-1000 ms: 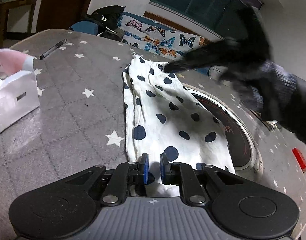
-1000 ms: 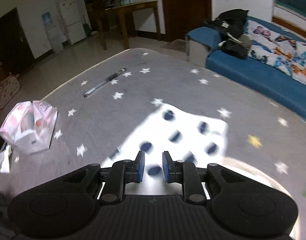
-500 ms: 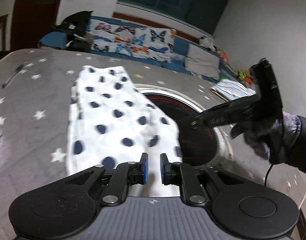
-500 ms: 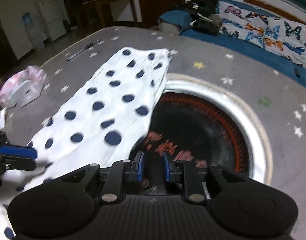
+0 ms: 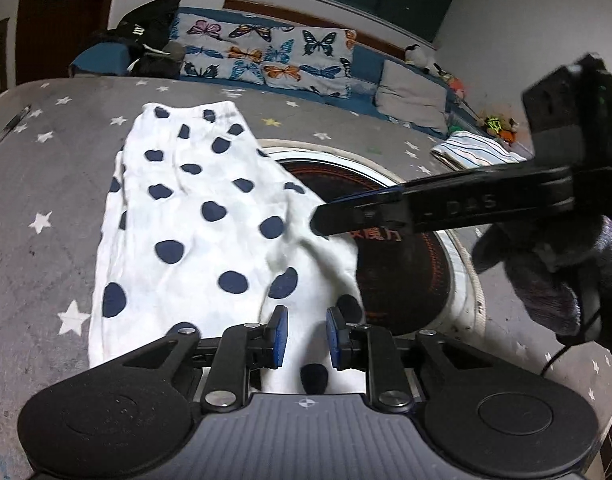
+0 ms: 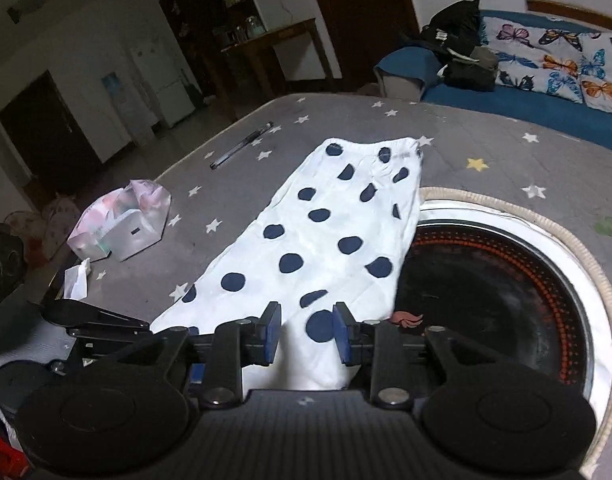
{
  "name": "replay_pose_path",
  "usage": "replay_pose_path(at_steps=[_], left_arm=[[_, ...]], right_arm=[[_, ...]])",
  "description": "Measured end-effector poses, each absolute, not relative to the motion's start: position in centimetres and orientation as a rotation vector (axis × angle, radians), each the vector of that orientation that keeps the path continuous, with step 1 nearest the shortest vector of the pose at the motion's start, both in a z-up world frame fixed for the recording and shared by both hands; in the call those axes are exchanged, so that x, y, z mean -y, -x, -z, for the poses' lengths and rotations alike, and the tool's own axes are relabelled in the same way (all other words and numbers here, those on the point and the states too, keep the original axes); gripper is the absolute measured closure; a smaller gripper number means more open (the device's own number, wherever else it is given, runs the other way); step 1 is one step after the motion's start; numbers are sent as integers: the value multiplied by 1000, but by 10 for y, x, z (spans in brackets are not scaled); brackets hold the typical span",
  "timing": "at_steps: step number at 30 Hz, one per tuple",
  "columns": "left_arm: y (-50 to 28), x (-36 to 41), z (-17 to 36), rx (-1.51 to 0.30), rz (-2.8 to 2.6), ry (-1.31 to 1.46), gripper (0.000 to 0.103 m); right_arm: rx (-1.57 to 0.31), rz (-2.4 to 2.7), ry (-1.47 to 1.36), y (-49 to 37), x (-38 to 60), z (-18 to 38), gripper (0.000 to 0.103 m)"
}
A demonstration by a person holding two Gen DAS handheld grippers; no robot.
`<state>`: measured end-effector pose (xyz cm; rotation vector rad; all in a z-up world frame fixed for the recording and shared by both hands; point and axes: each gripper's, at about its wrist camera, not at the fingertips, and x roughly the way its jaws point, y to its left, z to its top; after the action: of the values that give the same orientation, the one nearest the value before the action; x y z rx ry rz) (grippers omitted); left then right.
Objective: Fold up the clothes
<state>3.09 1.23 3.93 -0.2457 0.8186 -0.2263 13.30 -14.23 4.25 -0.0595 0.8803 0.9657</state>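
A white garment with dark blue dots (image 5: 193,216) lies lengthwise on the grey star-print table cover (image 5: 45,184), its right edge over the round cooktop (image 5: 410,264). My left gripper (image 5: 306,334) hangs over the garment's near end. Its jaws are opening, and cloth shows in the gap without being pinched. My right gripper (image 6: 306,330) sits at the near right corner of the garment (image 6: 326,240). Its jaws are opening too, with a strip of cloth loose between them. A gloved hand (image 5: 546,264) holds the right gripper (image 5: 346,216), seen from the side. The left gripper (image 6: 93,320) shows at lower left.
A pen (image 6: 241,146) lies far left on the table. A plastic-wrapped tissue pack (image 6: 121,224) and a small white packet (image 6: 75,280) sit at the left edge. A folded striped cloth (image 5: 474,152) rests far right. A sofa with a butterfly cover (image 5: 265,52) stands behind.
The right gripper has come from the garment's far end back to its near right corner. Both views have swung towards the cooktop. Both pairs of jaws stand wider apart.
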Motion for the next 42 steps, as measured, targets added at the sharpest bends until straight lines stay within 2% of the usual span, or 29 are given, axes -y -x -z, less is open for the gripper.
replay_pose_path(at_steps=[10, 18, 20, 21, 22, 24, 29, 36, 42], left_arm=[[-33, -27, -31, -820, 215, 318, 79], [-32, -32, -29, -813, 205, 352, 79], [-32, -32, -29, -812, 206, 353, 79], [-31, -32, -30, -812, 205, 353, 77], [-30, -32, -30, -812, 205, 353, 76], [-26, -32, -33, -805, 209, 345, 66], [-16, -41, -36, -801, 206, 339, 66], [-6, -63, -37, -802, 166, 355, 69], [-21, -74, -48, -759, 143, 367, 69]], right_arm=[[-960, -910, 23, -128, 175, -13, 74], [-948, -945, -25, -123, 165, -3, 74], [-938, -948, -21, -120, 163, -3, 79], [-934, -951, -21, -119, 163, -4, 93], [-924, -941, 2, -118, 162, -6, 97], [-905, -923, 49, -114, 161, -12, 97], [-854, -879, 173, -107, 166, -30, 98], [-912, -841, 256, -105, 167, -17, 96], [-811, -820, 223, -106, 174, -41, 92]])
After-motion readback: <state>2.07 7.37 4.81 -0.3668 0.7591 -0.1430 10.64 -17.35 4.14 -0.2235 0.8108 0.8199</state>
